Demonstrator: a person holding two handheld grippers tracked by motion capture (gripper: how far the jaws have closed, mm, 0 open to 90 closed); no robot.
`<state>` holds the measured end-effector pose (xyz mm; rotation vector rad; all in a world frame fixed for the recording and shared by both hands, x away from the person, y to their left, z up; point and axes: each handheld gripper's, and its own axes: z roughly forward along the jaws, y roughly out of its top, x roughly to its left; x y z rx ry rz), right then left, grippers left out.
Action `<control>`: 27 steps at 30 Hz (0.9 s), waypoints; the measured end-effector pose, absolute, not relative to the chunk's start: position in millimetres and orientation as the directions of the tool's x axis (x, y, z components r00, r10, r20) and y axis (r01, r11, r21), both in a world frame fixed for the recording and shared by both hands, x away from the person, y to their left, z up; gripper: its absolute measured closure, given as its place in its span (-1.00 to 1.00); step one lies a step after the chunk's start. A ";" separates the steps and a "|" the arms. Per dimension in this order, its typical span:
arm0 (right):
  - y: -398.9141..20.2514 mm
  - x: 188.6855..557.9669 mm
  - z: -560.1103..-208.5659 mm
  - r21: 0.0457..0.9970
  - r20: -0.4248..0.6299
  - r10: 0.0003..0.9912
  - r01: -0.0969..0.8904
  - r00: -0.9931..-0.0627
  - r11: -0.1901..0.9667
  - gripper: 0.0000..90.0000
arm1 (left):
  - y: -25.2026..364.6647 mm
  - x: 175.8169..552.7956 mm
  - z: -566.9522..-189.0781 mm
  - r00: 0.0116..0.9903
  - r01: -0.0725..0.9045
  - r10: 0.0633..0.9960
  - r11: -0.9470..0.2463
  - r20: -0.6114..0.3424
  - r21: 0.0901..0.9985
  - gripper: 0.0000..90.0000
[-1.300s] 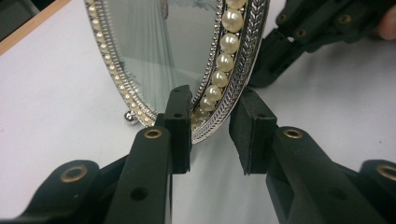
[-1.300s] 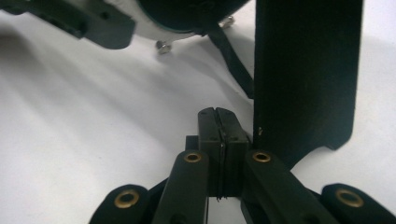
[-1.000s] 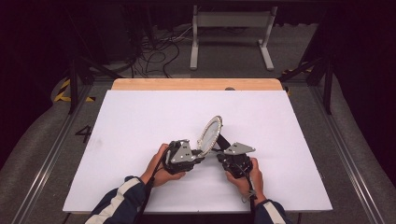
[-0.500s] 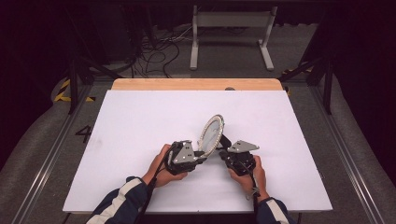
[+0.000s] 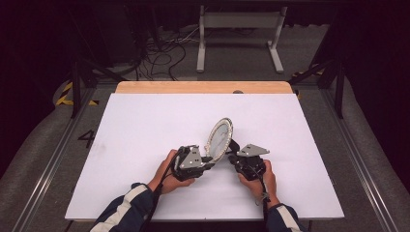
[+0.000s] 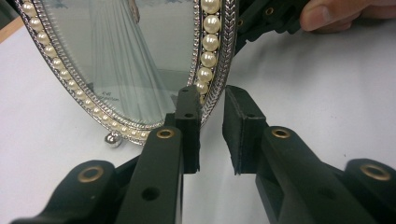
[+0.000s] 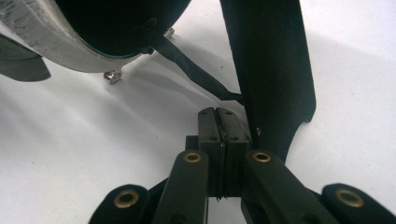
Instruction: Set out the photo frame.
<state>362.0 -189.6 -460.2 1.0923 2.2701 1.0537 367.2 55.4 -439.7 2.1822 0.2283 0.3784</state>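
An oval picture frame (image 5: 220, 137) with a silver rim and a ring of pearls stands tilted on the white table (image 5: 145, 125). My left gripper (image 5: 212, 160) reaches its lower edge from the left. In the left gripper view its jaws (image 6: 212, 107) straddle the frame's (image 6: 130, 60) pearl rim with a sliver of gap, so they are open. My right gripper (image 5: 233, 153) is behind the frame. In the right gripper view it is shut (image 7: 218, 114), its tips just below the thin black strap (image 7: 187, 65) where that meets the black easel leg (image 7: 271, 70).
A wooden strip (image 5: 203, 87) runs along the table's far edge. Beyond it are cables and a metal stand (image 5: 239, 38) on the floor. Small ball feet (image 6: 113, 138) carry the frame. The white surface stretches wide on both sides of my hands.
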 end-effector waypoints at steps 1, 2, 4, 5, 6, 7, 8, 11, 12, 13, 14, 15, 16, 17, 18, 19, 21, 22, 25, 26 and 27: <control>-189.7 361.7 -459.9 0.774 -0.038 0.792 0.483 -0.609 0.409 1.00 | 57.4 367.1 -438.4 0.934 0.027 0.303 -0.587 0.189 0.809 0.71; -189.3 361.2 -459.7 0.775 -0.039 0.793 0.483 -0.608 0.408 1.00 | 59.3 367.0 -437.4 0.933 0.029 0.307 -0.583 0.187 0.812 0.71; -188.9 360.4 -459.0 0.780 -0.040 0.793 0.477 -0.608 0.406 1.00 | 64.5 368.7 -435.6 0.930 0.040 0.319 -0.575 0.179 0.818 0.71; -188.9 360.4 -459.0 0.780 -0.040 0.793 0.477 -0.608 0.406 1.00 | 64.5 368.7 -435.6 0.930 0.040 0.319 -0.575 0.179 0.818 0.71; -188.8 360.3 -458.2 0.781 -0.043 0.792 0.474 -0.609 0.407 1.00 | 65.9 368.5 -435.2 0.928 0.045 0.326 -0.579 0.181 0.814 0.71; -189.1 360.2 -458.1 0.782 -0.041 0.791 0.474 -0.610 0.406 1.00 | 67.1 368.6 -434.7 0.928 0.041 0.323 -0.582 0.184 0.812 0.71; -189.4 359.9 -458.1 0.782 -0.037 0.791 0.474 -0.611 0.404 0.99 | 68.8 368.8 -434.0 0.927 0.040 0.325 -0.581 0.187 0.813 0.71; -189.9 357.1 -455.3 0.788 -0.034 0.790 0.470 -0.612 0.399 0.94 | 76.1 368.0 -431.6 0.916 0.051 0.352 -0.576 0.192 0.816 0.70; -190.0 355.7 -453.7 0.791 -0.036 0.789 0.465 -0.614 0.398 0.93 | 79.6 368.3 -430.9 0.912 0.057 0.364 -0.567 0.188 0.822 0.70; -189.8 353.7 -451.7 0.795 -0.037 0.789 0.460 -0.614 0.396 0.91 | 83.6 368.1 -430.3 0.909 0.066 0.375 -0.560 0.182 0.826 0.70; -190.1 351.7 -449.9 0.799 -0.040 0.787 0.453 -0.615 0.395 0.90 | 87.5 367.5 -430.0 0.905 0.071 0.384 -0.560 0.183 0.825 0.69; -190.1 349.8 -448.6 0.804 -0.035 0.787 0.450 -0.616 0.388 0.89 | 91.4 366.5 -430.0 0.902 0.076 0.391 -0.561 0.183 0.824 0.68; -189.9 347.7 -447.4 0.807 -0.034 0.786 0.447 -0.617 0.386 0.88 | 95.4 365.7 -429.9 0.900 0.081 0.396 -0.560 0.181 0.824 0.67; -189.3 345.7 -446.2 0.809 -0.036 0.785 0.443 -0.618 0.386 0.86 | 99.4 365.2 -429.9 0.897 0.082 0.402 -0.561 0.185 0.824 0.66; -188.6 344.0 -445.3 0.813 -0.037 0.782 0.437 -0.622 0.386 0.84 | 103.2 364.4 -430.1 0.893 0.091 0.411 -0.559 0.181 0.824 0.65; -187.9 342.3 -444.5 0.816 -0.038 0.782 0.433 -0.622 0.384 0.81 | 106.9 363.9 -430.3 0.891 0.098 0.418 -0.557 0.176 0.824 0.64; -186.8 339.3 -443.2 0.821 -0.032 0.780 0.428 -0.625 0.377 0.77 | 113.4 362.6 -430.8 0.886 0.106 0.428 -0.559 0.177 0.822 0.61; -186.3 337.5 -442.4 0.825 -0.032 0.778 0.423 -0.627 0.375 0.76 | 117.1 362.0 -431.3 0.883 0.109 0.434 -0.560 0.178 0.821 0.59; -184.9 331.8 -440.0 0.835 -0.023 0.773 0.414 -0.633 0.363 0.67 | 124.7 360.2 -433.3 0.874 0.126 0.453 -0.563 0.177 0.816 0.51; -184.7 330.7 -439.5 0.836 -0.024 0.774 0.412 -0.633 0.363 0.65 | 127.1 359.9 -433.8 0.870 0.129 0.460 -0.562 0.178 0.817 0.47; -184.5 329.4 -439.1 0.838 -0.021 0.772 0.411 -0.635 0.360 0.63 | 127.1 359.9 -433.8 0.870 0.129 0.460 -0.562 0.178 0.817 0.43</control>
